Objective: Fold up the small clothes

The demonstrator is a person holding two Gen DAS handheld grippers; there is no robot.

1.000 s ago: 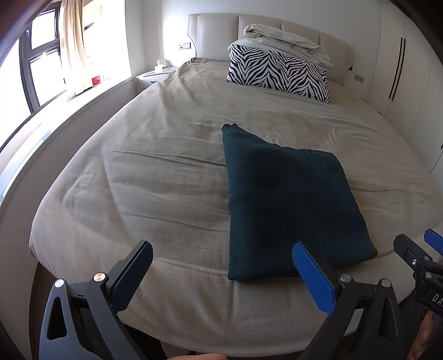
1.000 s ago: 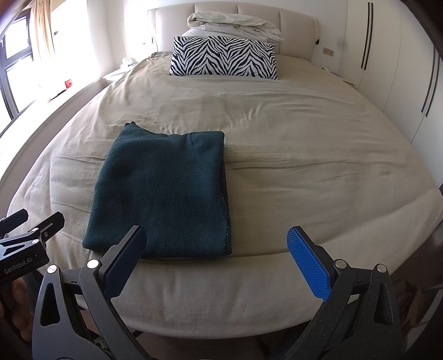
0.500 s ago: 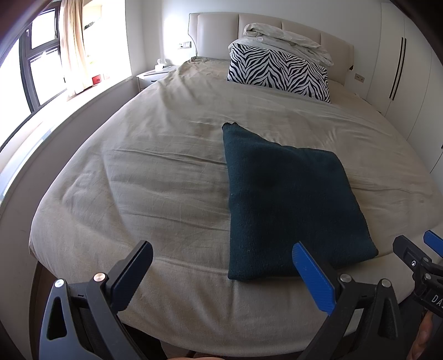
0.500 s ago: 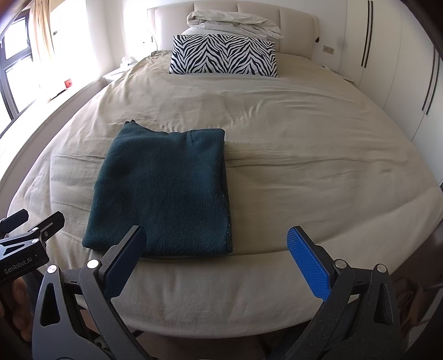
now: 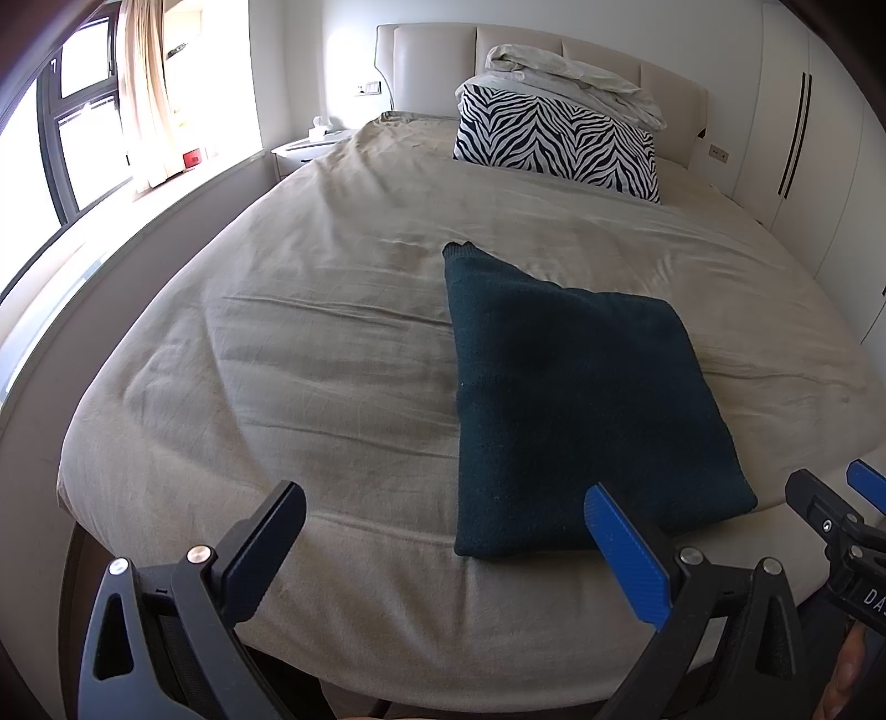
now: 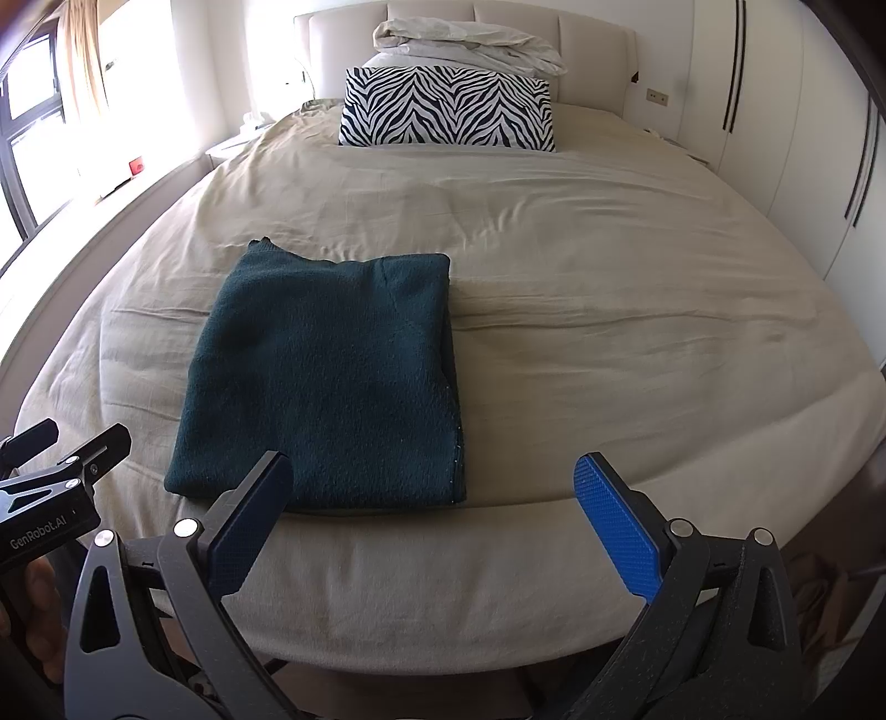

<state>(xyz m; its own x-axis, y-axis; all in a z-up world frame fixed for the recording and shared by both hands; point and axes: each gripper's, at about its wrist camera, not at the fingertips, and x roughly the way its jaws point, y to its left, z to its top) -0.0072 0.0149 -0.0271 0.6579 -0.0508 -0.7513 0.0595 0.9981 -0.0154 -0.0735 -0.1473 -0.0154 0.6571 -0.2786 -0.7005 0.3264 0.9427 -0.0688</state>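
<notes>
A dark green knit garment (image 5: 576,399) (image 6: 326,382) lies folded into a flat rectangle on the beige bedcover, close to the foot edge of the bed. My left gripper (image 5: 443,531) hangs open off the foot of the bed, left of the garment's near edge, with nothing between its fingers. My right gripper (image 6: 432,498) is also open, held before the foot edge, its left finger just in front of the garment's near edge. Neither touches the cloth. Each gripper shows at the margin of the other's view.
The bed (image 6: 609,310) is covered by a wrinkled beige sheet. A zebra-print pillow (image 6: 448,108) and a bundled white duvet (image 6: 470,44) sit at the headboard. A window and curtain are on the left, white wardrobes on the right.
</notes>
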